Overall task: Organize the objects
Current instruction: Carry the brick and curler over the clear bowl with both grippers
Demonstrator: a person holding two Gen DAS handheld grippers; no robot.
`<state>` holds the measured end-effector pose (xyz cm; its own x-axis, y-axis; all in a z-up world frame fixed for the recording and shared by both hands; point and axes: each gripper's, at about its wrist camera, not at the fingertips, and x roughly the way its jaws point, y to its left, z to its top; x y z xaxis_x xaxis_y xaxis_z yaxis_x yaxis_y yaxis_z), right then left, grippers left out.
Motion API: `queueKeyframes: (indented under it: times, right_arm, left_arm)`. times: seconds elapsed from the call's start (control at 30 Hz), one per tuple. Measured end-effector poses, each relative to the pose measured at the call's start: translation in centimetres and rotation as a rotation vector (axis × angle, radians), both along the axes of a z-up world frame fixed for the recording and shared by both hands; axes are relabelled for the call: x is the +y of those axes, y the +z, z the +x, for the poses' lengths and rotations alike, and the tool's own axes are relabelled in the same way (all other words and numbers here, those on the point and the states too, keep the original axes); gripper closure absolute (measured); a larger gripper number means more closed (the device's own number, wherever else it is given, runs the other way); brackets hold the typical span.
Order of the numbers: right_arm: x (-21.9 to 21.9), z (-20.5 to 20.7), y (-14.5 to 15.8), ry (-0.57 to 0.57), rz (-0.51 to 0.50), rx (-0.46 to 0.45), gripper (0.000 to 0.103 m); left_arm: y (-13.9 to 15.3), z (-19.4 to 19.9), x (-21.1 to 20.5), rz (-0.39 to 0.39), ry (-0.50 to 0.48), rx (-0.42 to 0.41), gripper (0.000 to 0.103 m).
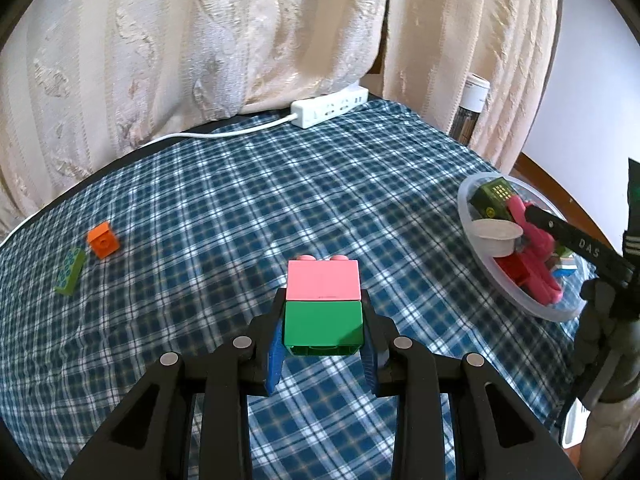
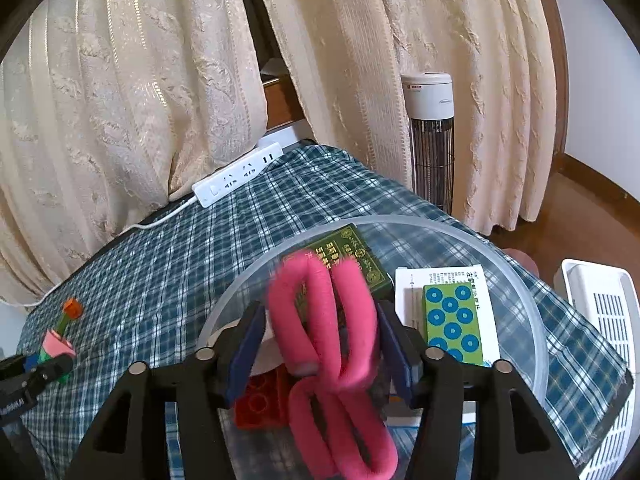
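The left gripper (image 1: pixel 322 334) points steeply down toward the plaid cloth (image 1: pixel 224 208), its jaws narrow and clamped on a green block (image 1: pixel 323 325) with a pink block (image 1: pixel 323 279) stacked on it. The pair is lifted clear of the cloth, well to the left of the clear bowl (image 1: pixel 466 204). Farther left of the bowl, near the cloth's edge, an orange brick (image 1: pixel 103 241) lies just beside a green studded brick (image 1: pixel 70 271), both on the cloth.

The right gripper (image 2: pixel 320 344) slants down over the bowl (image 2: pixel 534 320), tilted less steeply than the left. Its jaws stand about half apart, with a pink foam loop (image 2: pixel 324 320) between them; the loop is blurred, and whether the blue pads (image 2: pixel 248 344) touch it cannot be told. The loop hangs inside the bowl's rim. In the bowl with it are a dark green box (image 2: pixel 352 252) at the back, a red brick (image 2: pixel 260 404) at lower left, and a white box (image 2: pixel 444 280) at right with a green brick with blue studs (image 2: pixel 452 324) on it. Right of the bowl stands a white basket (image 2: pixel 600 308).
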<state>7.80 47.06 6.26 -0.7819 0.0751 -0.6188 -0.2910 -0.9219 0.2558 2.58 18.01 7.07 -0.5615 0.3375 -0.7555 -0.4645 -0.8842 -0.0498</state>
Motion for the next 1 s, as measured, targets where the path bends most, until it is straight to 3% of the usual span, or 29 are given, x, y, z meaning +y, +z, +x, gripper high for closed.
queueKeyframes:
  times: [0.07,0.4,1.0]
  right_arm:
    - [0.2,0.3,0.2,-0.004,-0.01,0.018,0.031]
    - [0.6,3.1,1.6,-0.021,0.011,0.074,0.031]
    - [4.3,7.7,2.2,-0.101,-0.027,0.137,0.031]
  left_arm:
    - [0.0,0.1,0.4,-0.003,-0.009,0.001,0.071]
    - [0.0,1.3,3.6,-0.019,-0.084,0.003,0.071]
    - [-0.1,4.6,13.9,0.003,-0.344,-0.045,0.071]
